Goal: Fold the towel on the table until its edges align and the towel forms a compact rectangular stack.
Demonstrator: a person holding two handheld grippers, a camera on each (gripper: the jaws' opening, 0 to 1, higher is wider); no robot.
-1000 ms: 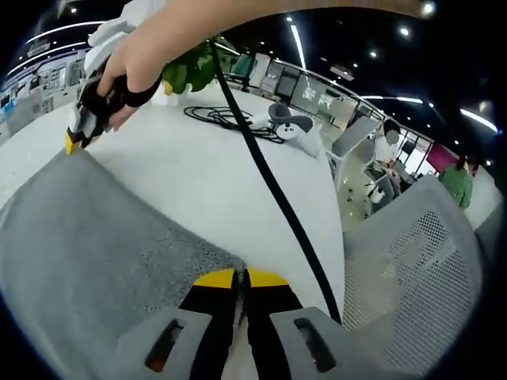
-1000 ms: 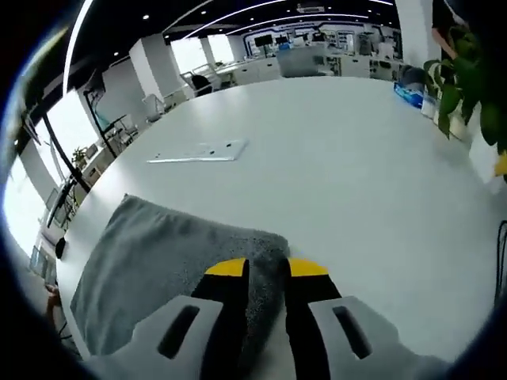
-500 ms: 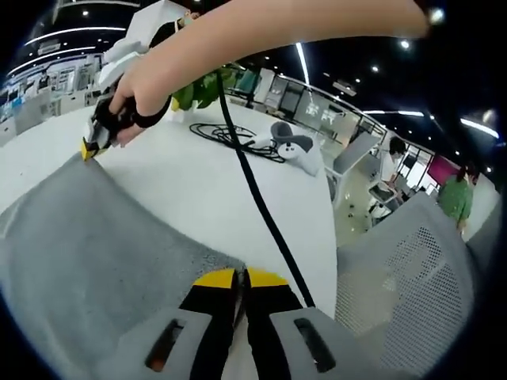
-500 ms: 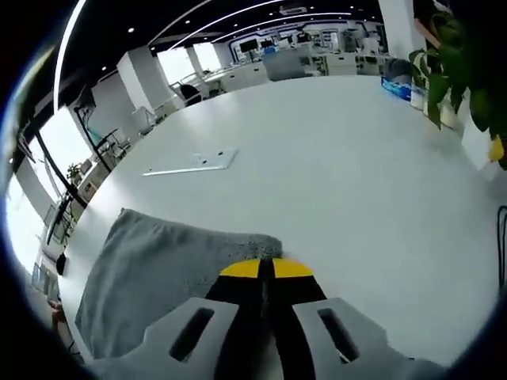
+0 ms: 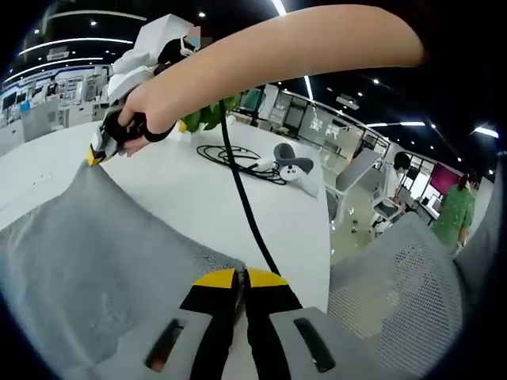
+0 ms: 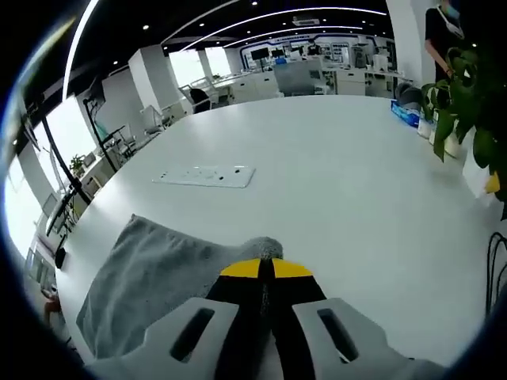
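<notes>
Grey towel (image 5: 95,261) is spread on the white table (image 6: 348,190), pinched at two corners. One corner is clamped tight in the left gripper (image 5: 240,279), jaws pressed together. The other corner is pinched by the right gripper (image 6: 265,269), jaws also closed, held in a hand (image 5: 146,111). Black cable (image 5: 245,214) is draped across the table, a potted plant (image 6: 455,103) near the edge.

Right gripper (image 6: 266,269) jaws closed on towel (image 6: 150,277) corner — corner lifted.
</notes>
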